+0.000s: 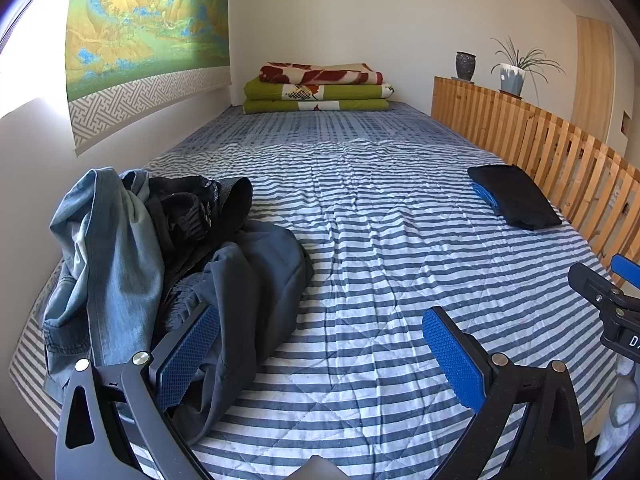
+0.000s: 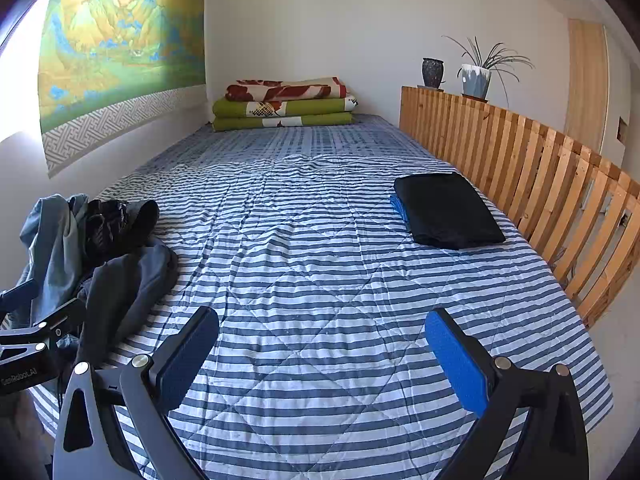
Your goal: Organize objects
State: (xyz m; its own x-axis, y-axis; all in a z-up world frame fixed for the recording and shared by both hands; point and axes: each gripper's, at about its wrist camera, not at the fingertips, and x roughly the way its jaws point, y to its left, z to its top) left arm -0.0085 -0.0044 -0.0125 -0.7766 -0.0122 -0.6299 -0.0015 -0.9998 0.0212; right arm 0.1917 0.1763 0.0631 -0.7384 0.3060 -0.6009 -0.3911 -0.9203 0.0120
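Observation:
A loose pile of clothes [image 1: 168,264] lies at the bed's left side: pale denim, a black garment and dark grey trousers. My left gripper [image 1: 320,320] stands open just right of the pile, its left finger over the grey fabric's edge, nothing between the pads. In the right wrist view the same pile [image 2: 100,256] sits far left. A folded black garment [image 2: 446,210] rests on a blue one near the wooden rail, also seen as the folded stack [image 1: 516,196]. My right gripper [image 2: 322,324] is open over bare striped quilt.
The striped quilt [image 1: 380,248] covers the bed. Folded green and red blankets [image 1: 318,88] lie at the far end. A slatted wooden rail [image 2: 540,168] runs along the right side with a dark vase [image 2: 433,72] and a potted plant [image 2: 476,76]. A landscape hanging [image 1: 148,28] covers the left wall.

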